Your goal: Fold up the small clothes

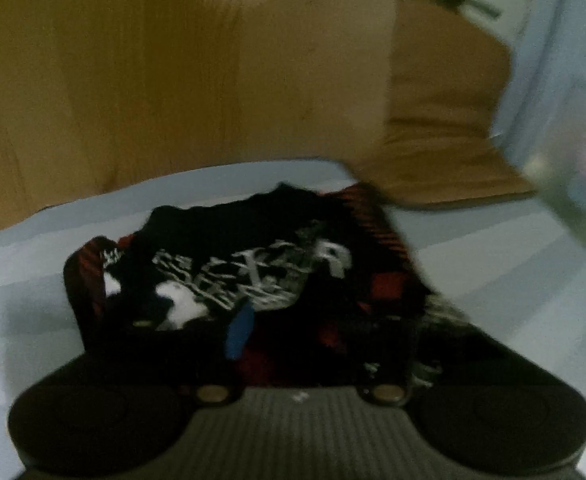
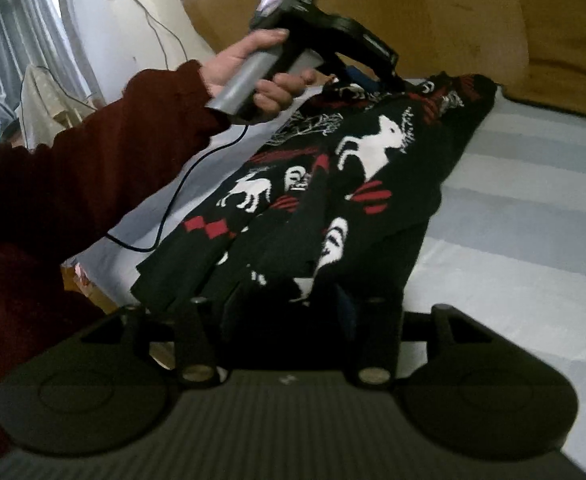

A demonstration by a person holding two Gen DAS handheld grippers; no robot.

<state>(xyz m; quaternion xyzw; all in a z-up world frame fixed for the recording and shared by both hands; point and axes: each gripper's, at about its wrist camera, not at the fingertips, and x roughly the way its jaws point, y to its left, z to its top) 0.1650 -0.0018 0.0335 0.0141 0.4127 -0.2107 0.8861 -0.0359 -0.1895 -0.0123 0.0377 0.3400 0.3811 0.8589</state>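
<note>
Fingers of the right gripper [image 2: 289,320] stand parted, matte black plastic, pressing on nothing, though the soft black garment [image 2: 357,168] with white animal shapes and red marks lies between and beyond them. Beyond it, the left gripper [image 2: 367,74] hangs over the cloth's far end; whether its blurred jaws hold anything cannot be told. Under the garment spreads a smooth grey-striped sheet [image 2: 533,208].
</note>
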